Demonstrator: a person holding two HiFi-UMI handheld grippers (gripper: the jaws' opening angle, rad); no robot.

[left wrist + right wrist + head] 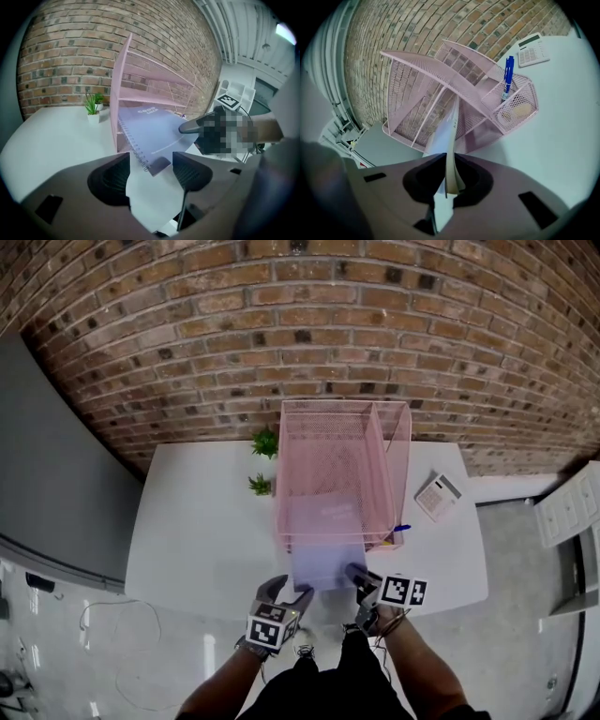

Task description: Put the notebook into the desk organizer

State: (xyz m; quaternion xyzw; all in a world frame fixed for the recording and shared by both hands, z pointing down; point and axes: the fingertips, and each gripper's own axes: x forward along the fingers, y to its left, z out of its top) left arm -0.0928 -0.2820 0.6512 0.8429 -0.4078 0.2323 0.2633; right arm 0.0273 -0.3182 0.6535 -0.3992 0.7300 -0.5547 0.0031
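A lavender spiral notebook lies with its far end inside the bottom shelf of the pink mesh desk organizer, its near end jutting toward me. My right gripper is shut on the notebook's near right edge; in the right gripper view the pads clamp the thin edge. At the near left corner, my left gripper stands open. In the left gripper view the spiral corner sits just ahead of the wide-spread pads without touching either.
A white table carries the organizer against a brick wall. Two small potted plants stand left of it. A calculator lies to the right. A blue pen stands in the organizer's side cup.
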